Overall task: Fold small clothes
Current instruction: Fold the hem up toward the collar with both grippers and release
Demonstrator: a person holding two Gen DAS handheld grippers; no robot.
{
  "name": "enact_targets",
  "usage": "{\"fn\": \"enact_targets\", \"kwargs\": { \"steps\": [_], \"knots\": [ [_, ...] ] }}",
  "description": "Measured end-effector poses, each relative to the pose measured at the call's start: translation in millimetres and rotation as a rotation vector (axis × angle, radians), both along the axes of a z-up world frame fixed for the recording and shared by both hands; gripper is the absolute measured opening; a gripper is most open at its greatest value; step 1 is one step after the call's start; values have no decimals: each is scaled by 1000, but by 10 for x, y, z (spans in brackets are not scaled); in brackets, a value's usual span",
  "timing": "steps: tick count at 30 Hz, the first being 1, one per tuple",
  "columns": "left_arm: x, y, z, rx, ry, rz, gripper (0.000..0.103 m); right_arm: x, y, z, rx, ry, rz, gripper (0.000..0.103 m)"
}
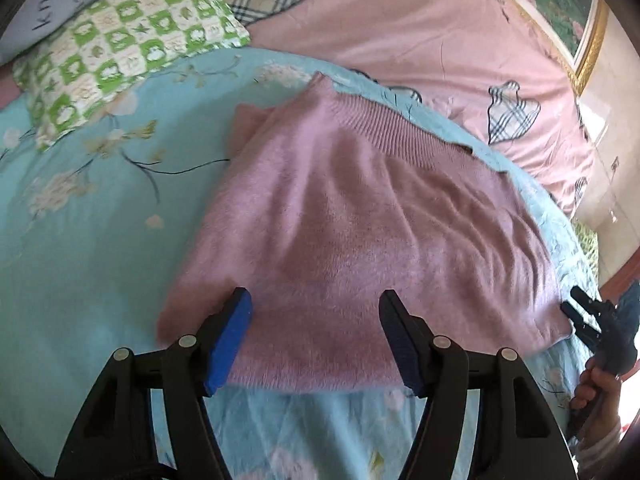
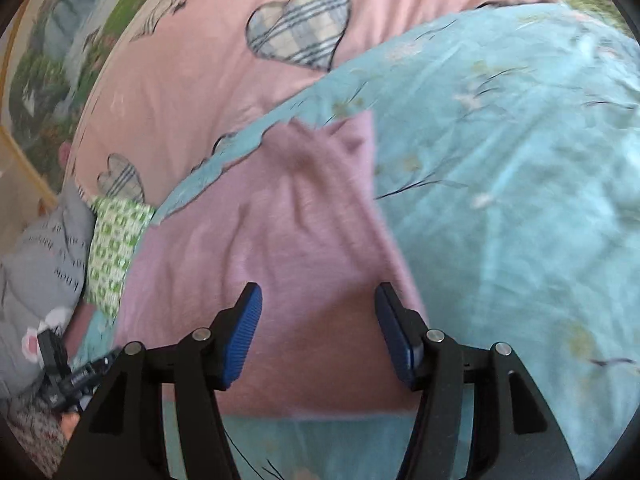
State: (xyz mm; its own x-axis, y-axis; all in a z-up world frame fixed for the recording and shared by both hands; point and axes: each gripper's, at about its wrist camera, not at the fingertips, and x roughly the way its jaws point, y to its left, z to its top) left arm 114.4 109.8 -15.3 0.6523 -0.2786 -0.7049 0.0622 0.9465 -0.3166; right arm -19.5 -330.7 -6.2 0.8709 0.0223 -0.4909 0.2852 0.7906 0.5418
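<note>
1. A grey cushion (image 1: 60,4) at the upper left of the left wrist view bears dark handwritten-style lettering; one word starts "Kno", and the letters after it run out of clear sight.
2. More lines of the same script cross that cushion, too blurred and tilted to read.
3. In the right wrist view the grey cushion (image 2: 48,248) shows rows of small dark lettering, none of it legible.

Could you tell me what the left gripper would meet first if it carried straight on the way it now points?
Most likely the pink sweater: the left gripper, open, points down at its near hem, which lies on the blue floral quilt. Depth is hard to judge, so contact may come slightly further in.
</note>
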Motion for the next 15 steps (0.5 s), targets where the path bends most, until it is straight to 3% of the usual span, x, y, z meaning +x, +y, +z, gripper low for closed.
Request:
{"fn": "enact_targets", "kwargs": {
  "steps": [5, 9, 15],
  "knots": [
    [-333, 123, -52, -119, -55, 40, 70, -303, 28, -57, 46, -142, -23, 60],
    [-523, 216, -246, -250, -9, 52, 71, -390, 159, -60, 50, -200, 28, 60],
    [-617, 235, -244, -255, -33, 76, 71, -383, 479, 44, -81, -233, 121, 60]
  ]
}}
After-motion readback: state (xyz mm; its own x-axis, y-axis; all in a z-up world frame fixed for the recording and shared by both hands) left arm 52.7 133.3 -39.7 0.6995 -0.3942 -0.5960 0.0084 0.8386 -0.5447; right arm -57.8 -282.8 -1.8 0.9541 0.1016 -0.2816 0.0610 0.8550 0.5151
